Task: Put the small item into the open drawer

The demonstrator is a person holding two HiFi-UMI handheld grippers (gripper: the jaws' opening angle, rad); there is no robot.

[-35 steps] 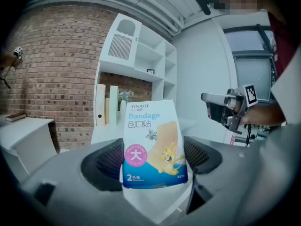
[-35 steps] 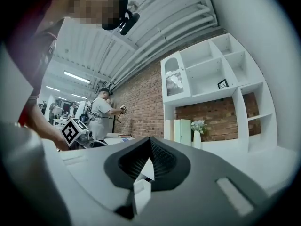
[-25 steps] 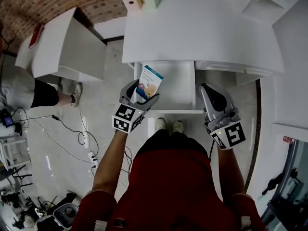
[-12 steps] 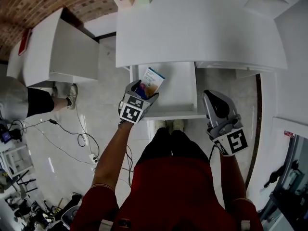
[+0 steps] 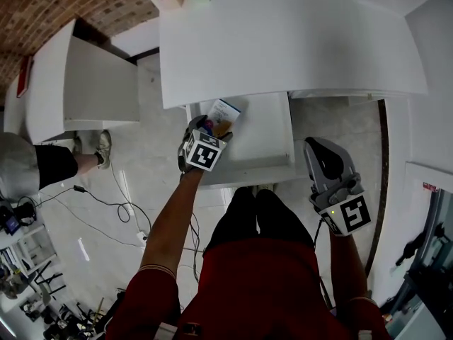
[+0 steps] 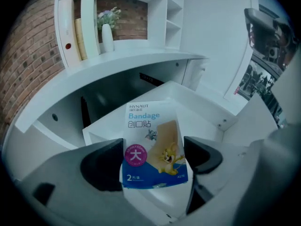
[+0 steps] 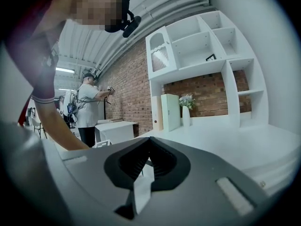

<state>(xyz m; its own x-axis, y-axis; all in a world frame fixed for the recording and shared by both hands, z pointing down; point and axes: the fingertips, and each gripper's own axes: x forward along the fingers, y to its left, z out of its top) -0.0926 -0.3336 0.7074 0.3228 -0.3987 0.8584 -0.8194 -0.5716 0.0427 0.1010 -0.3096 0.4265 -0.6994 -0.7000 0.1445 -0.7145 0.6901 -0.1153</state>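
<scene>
Glossy blue-and-white packet [image 6: 153, 145], pinched low down by the left gripper [image 6: 150, 160] above the drawer [image 6: 207, 108].
Thin, flat and bendy, the packet stands upright along the jaws, over the smooth white drawer's left side, so the drop looks short. The right gripper [image 7: 146, 166], pressed together on nothing, hangs well apart to the right.

From the head, steeply down from high above onto white desk [image 5: 283, 41], open drawer [image 5: 265, 129] mid-frame, left gripper [image 5: 210, 127] and right gripper [image 5: 322, 154] flanking it. From the left gripper, close behind the bandage packet [image 6: 153, 145], along the jaws into that same drawer. From the right gripper, low across the desk toward shelf unit [image 7: 197, 55] and vase [image 7: 186, 114], both also upper left in the left gripper view.
</scene>
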